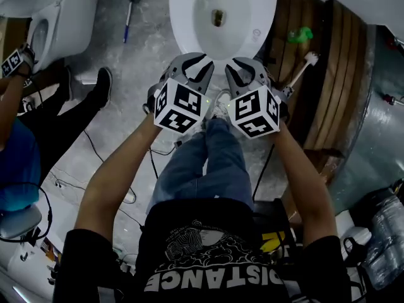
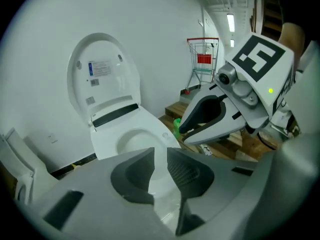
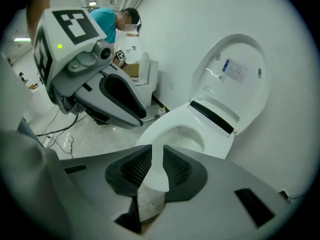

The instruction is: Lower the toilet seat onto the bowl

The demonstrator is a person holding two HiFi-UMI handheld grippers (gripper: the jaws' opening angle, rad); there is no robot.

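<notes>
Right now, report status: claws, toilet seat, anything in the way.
Both empty, jaws narrowly apart: left claw, right claw. White plastic toilet seat flat on bowl, white lid upright. Nothing between claws and seat.

Toilet bowl: glossy white, smooth, ceramic in look.
Toilet lid: smooth white plastic with a soft sheen.
Label on the lid: thin, flat, like paper or film.
Left tongs: matt grey plastic shell; dark pads with a fine ribbed face.
Right tongs: the same matt grey plastic; pads dark and ribbed.
Marker cube: flat black-and-white print, matt.
Floor: grey, mottled, rough like bare concrete.
Platform: dark wooden planks, dull.
Jeans: blue denim cloth.
T-shirt: black cloth with pale print.
Shopping cart: thin metal wire.
Wall: smooth, white, matt.
</notes>
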